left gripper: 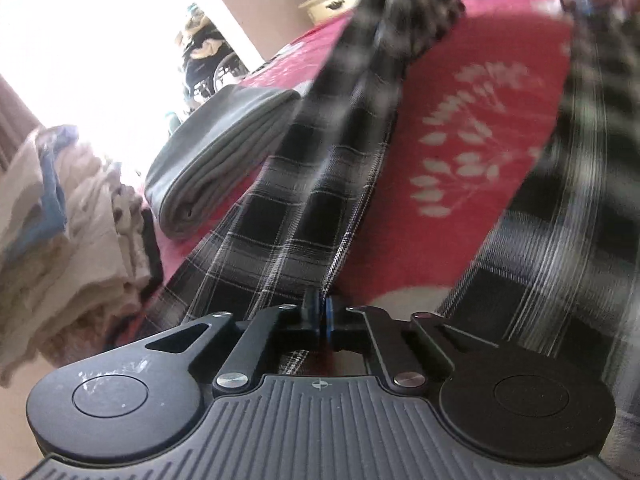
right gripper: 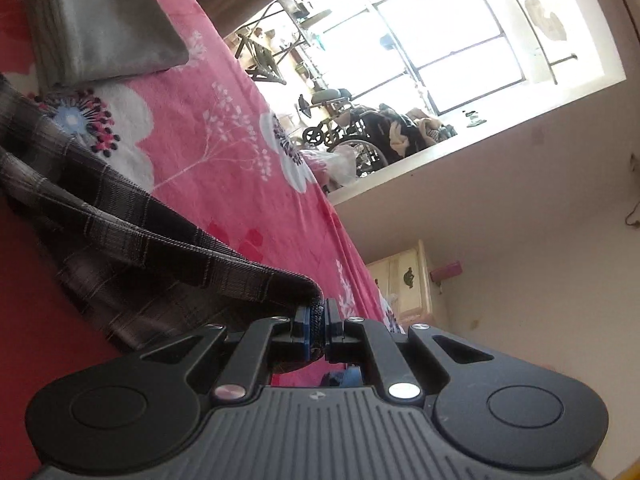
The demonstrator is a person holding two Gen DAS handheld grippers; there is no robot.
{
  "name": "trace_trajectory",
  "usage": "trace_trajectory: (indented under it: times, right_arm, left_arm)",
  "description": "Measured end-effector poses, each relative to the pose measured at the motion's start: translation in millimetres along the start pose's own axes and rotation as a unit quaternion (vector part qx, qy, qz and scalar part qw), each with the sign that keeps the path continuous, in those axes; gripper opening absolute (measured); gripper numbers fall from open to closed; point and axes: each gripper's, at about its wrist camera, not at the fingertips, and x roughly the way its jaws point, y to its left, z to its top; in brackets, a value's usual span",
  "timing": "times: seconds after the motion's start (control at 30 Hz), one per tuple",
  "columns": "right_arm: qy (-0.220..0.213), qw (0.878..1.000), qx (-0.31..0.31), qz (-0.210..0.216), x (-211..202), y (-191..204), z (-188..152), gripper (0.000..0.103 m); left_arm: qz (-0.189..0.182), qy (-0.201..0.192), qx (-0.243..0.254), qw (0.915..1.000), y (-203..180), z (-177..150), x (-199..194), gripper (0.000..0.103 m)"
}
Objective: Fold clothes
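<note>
The left hand-held gripper (left gripper: 323, 312) is clamped on an edge of the black-and-white plaid garment (left gripper: 304, 200), which stretches, blurred, toward the top of the frame over the pink flowered bed cover (left gripper: 460, 184). The right hand-held gripper (right gripper: 320, 322) is pressed together on a thick folded hem of the same garment, it seems. A folded grey cloth (right gripper: 104, 28) lies in the upper left of the right wrist view, on the bed.

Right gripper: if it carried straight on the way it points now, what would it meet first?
Probably the pink floral bedspread. The right gripper, shut on the plaid garment, points across it toward the cream cabinet; depth is unclear.
</note>
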Motion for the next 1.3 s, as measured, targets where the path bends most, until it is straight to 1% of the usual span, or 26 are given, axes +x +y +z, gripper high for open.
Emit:
trace_trajectory:
  times: [0.07,0.17,0.23,0.3,0.37,0.4,0.47,0.53,0.6,0.7,0.83,0.93,0.97,1.0,1.03,1.07,1.1,1.17,1.23,1.27,1.3]
  right_arm:
    - [-0.042,0.999,0.015,-0.024,-8.6,-15.1,12.8,0.006]
    - [-0.072,0.997,0.009,-0.035,-26.9,-32.3,11.1,0.006]
    - [-0.092,0.995,0.004,-0.042,-39.1,-43.6,9.5,0.006]
    - [-0.052,0.998,-0.032,0.005,-32.7,-35.7,-8.9,0.006]
    - [-0.002,0.995,-0.090,0.051,-19.3,-12.7,-33.4,0.006]
    - [0.023,0.990,-0.119,0.074,-12.6,-1.0,-45.7,0.006]
    - [0.067,0.978,-0.172,0.099,2.2,25.9,-66.8,0.006]
    - [0.092,0.965,-0.217,0.114,10.6,47.4,-84.8,0.005]
    - [0.108,0.958,-0.233,0.127,14.7,58.9,-95.7,0.005]
    - [0.127,0.951,-0.234,0.155,18.6,66.5,-102.3,0.005]
    - [0.155,0.939,-0.239,0.193,23.4,80.9,-110.0,0.005]
    - [0.182,0.923,-0.271,0.205,28.5,92.3,-118.7,0.006]
    - [0.192,0.919,-0.284,0.196,30.9,94.4,-122.9,0.006]
    - [0.201,0.918,-0.285,0.187,32.7,92.9,-127.0,0.009]
    - [0.203,0.925,-0.267,0.179,29.5,86.1,-128.9,0.014]
    - [0.205,0.932,-0.247,0.171,25.7,78.8,-130.6,0.016]
    - [0.207,0.938,-0.226,0.163,21.9,71.5,-132.2,0.018]
    - [0.196,0.955,-0.151,0.164,14.2,52.1,-121.8,0.018]
    - [0.183,0.967,-0.072,0.165,6.5,32.4,-110.5,0.018]
    - [0.176,0.967,-0.015,0.185,2.3,23.3,-104.3,0.018]
    - [0.169,0.963,0.044,0.206,-2.0,14.3,-98.0,0.019]
  left_arm:
    - [-0.023,-0.016,-0.047,0.9985,20.3,3.6,-11.3,0.000]
    - [-0.053,-0.046,-0.120,0.9903,53.5,6.4,-32.2,0.000]
    - [-0.071,-0.055,-0.146,0.9852,66.5,6.1,-42.0,0.000]
    - [-0.098,-0.052,-0.149,0.9826,68.3,5.0,-44.4,0.000]
    - [-0.123,-0.035,-0.130,0.9832,58.4,2.1,-36.5,0.000]
    - [-0.136,-0.025,-0.119,0.9832,52.7,0.2,-31.7,0.000]
    - [-0.157,-0.004,-0.101,0.9824,39.8,-4.1,-17.7,0.000]
    - [-0.172,0.016,-0.091,0.9808,32.0,-8.2,-5.3,0.000]
    - [-0.180,0.028,-0.087,0.9795,30.2,-11.8,3.2,0.000]
    - [-0.189,0.035,-0.094,0.9769,31.3,-12.3,4.9,0.000]
    - [-0.193,0.046,-0.082,0.9768,27.2,-10.9,7.0,0.001]
    - [-0.191,0.056,-0.077,0.9771,27.4,-8.9,7.9,0.003]
    - [-0.190,0.059,-0.076,0.9771,27.7,-8.1,8.1,0.006]
    - [-0.188,0.062,-0.074,0.9775,27.4,-6.8,7.7,0.010]
    - [-0.183,0.063,-0.070,0.9786,27.0,-5.3,6.2,0.021]
    - [-0.177,0.062,-0.065,0.9801,27.1,-4.0,3.7,0.028]
    - [-0.173,0.060,-0.061,0.9812,27.5,-2.9,0.3,0.029]
    - [-0.167,0.057,-0.063,0.9823,30.3,-0.4,-7.9,0.030]
    - [-0.166,0.045,-0.063,0.9831,29.1,4.3,-15.4,0.031]
    - [-0.167,0.039,-0.060,0.9834,26.9,7.2,-18.2,0.031]
    - [-0.166,0.032,-0.056,0.9840,23.2,11.0,-19.5,0.032]
